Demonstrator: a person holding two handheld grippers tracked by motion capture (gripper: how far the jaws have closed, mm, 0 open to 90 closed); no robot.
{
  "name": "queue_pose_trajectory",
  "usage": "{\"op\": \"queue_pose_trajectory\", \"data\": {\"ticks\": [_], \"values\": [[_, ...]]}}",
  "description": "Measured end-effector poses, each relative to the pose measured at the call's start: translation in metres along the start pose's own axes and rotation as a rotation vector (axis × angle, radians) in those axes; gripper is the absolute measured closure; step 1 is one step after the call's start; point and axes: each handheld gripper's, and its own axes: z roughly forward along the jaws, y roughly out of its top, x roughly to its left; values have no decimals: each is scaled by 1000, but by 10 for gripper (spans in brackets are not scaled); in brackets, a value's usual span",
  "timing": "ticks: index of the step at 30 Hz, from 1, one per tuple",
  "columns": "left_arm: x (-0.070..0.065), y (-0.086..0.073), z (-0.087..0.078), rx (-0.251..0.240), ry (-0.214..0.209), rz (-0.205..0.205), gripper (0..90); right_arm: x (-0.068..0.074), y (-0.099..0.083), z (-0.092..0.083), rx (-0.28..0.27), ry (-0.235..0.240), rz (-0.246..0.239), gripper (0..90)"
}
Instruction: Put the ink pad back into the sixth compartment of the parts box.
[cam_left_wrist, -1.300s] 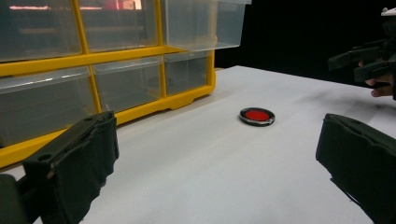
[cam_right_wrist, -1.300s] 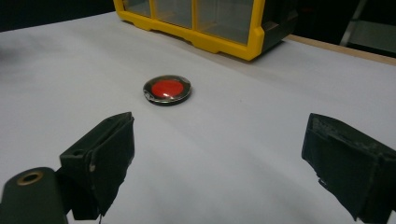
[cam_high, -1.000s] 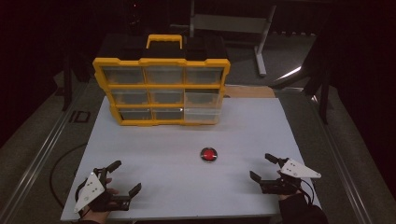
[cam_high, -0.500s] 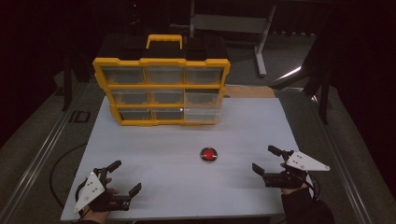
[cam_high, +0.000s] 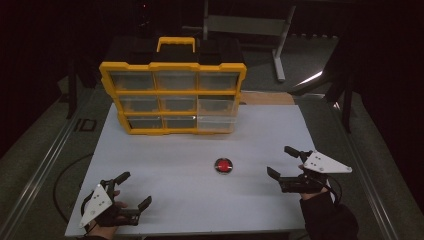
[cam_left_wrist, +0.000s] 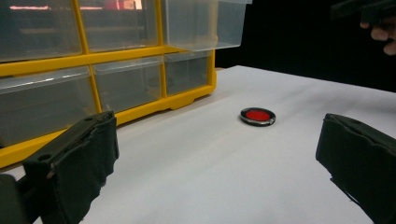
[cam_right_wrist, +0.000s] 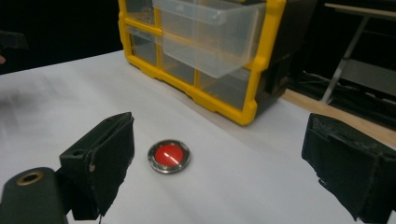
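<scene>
The right gripper (cam_high: 287, 164) was at the lower right of the high view, held up in a person's hand. Its two black jaws stood wide apart. Nothing was between them, and they touched nothing. In the right gripper view, one jaw rose at the lower left and the other at the far right, with a big gap in the middle.

A small round red disc (cam_high: 223, 165) with a shiny rim lay flat on the white table (cam_high: 165, 165). In the high view it sat a little right of the middle, to the left of the right gripper and near it, but apart from it. In the right gripper view the disc (cam_right_wrist: 169, 156) lay just beside the left jaw, not touching it.

The left gripper (cam_high: 134, 190) was at the lower left of the high view, in the person's other hand. Its jaws were wide apart too, and it held nothing. In the left gripper view the disc (cam_left_wrist: 258, 116) showed farther off, a little right of the middle, well apart from both jaws.

A yellow box of clear drawers (cam_high: 172, 97) stood at the upper middle of the high view, at the back of the table. One drawer (cam_right_wrist: 208, 35) on its right side was pulled out.
</scene>
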Motion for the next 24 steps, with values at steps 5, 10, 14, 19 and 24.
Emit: {"op": "queue_pose_trajectory", "data": {"ticks": [5,10,14,19,24], "values": [[0,0,0,-3,-5,0,0,3,9,6,1,18,-12,96],[0,0,0,-2,-5,2,0,5,16,15,2,44,-26,96],[0,0,1,-6,-15,-1,0,6,22,24,9,80,-34,96],[0,1,0,-7,-15,-8,0,11,27,36,20,101,-49,96],[0,1,1,0,-18,-7,1,15,28,51,26,119,-52,95]]}}
